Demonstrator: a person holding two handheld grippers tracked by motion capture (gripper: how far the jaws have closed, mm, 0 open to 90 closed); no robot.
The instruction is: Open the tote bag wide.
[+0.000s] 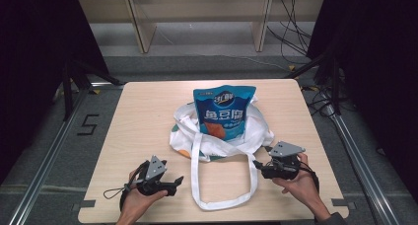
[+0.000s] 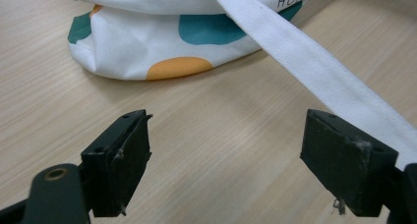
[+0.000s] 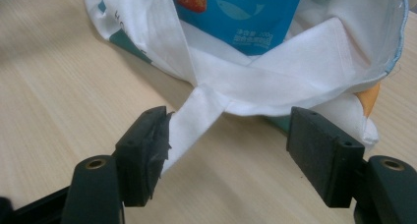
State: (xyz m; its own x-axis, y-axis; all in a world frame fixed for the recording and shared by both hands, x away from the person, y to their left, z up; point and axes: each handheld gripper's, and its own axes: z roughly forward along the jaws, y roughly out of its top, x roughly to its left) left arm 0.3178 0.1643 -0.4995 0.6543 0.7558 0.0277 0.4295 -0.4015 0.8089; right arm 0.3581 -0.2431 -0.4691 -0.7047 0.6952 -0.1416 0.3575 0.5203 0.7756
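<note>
Left gripper (image 1: pixel 170 183) at 7 o'clock, right gripper (image 1: pixel 261 167) at 5, both jaws apart, empty. They flank white patterned cloth tote bag (image 1: pixel 183 131), likely approaching looped white fabric strap (image 1: pixel 223 203); blue snack packet (image 1: pixel 224 111) stands inside, keeping mouth open.

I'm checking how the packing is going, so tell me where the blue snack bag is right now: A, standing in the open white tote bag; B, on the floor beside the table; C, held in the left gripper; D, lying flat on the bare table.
A: the blue snack bag stands upright in the mouth of the white tote bag, and both grippers are open and empty.
</note>
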